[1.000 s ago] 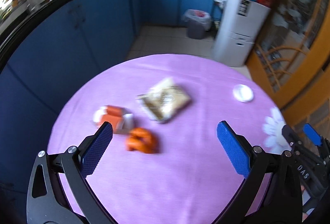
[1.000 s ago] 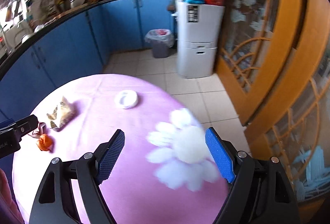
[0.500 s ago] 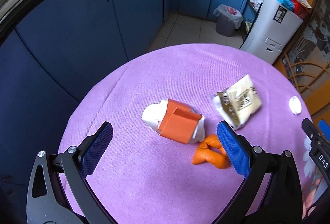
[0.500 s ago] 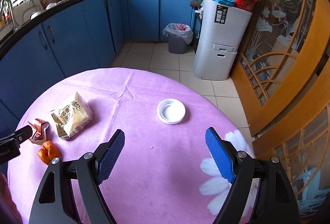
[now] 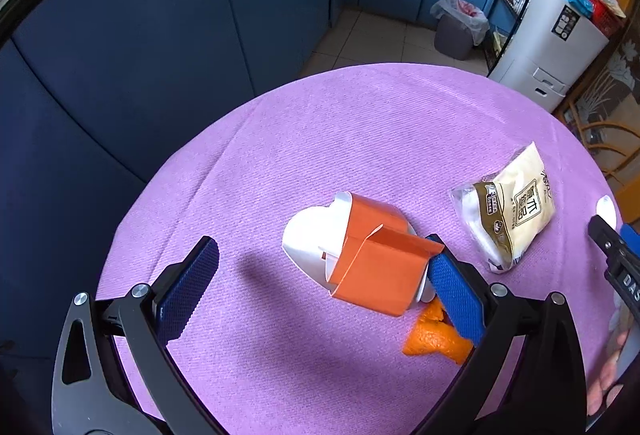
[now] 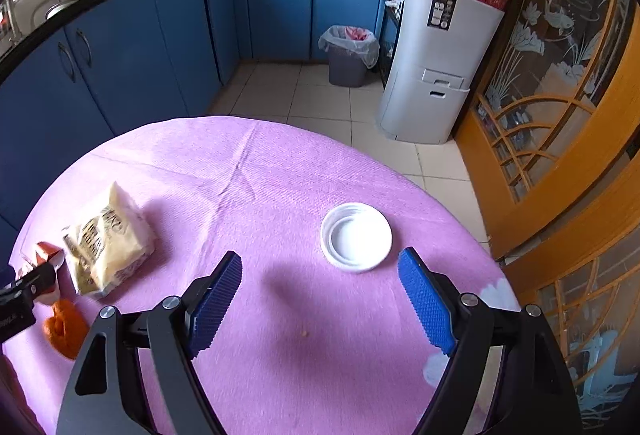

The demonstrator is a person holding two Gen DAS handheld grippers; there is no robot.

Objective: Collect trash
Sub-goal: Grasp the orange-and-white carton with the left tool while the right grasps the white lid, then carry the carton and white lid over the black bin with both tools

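Between left hand-held gripper (image 5: pixel 320 283) fingers: orange carton (image 5: pixel 372 267)

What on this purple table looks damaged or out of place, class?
The orange-and-white carton lies crushed on its side, flaps torn open. Orange peel sits beside it, a snack packet lies near them, and a loose white lid lies upturned, without its container.

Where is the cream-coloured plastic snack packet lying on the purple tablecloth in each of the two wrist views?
Left wrist view: the cream-coloured plastic snack packet lies right of centre, beyond the open left gripper.
Right wrist view: it lies at the left, beyond and left of the open right gripper.
Shared landmark: the crumpled orange peel lies just nearer the camera than the packet in both views.
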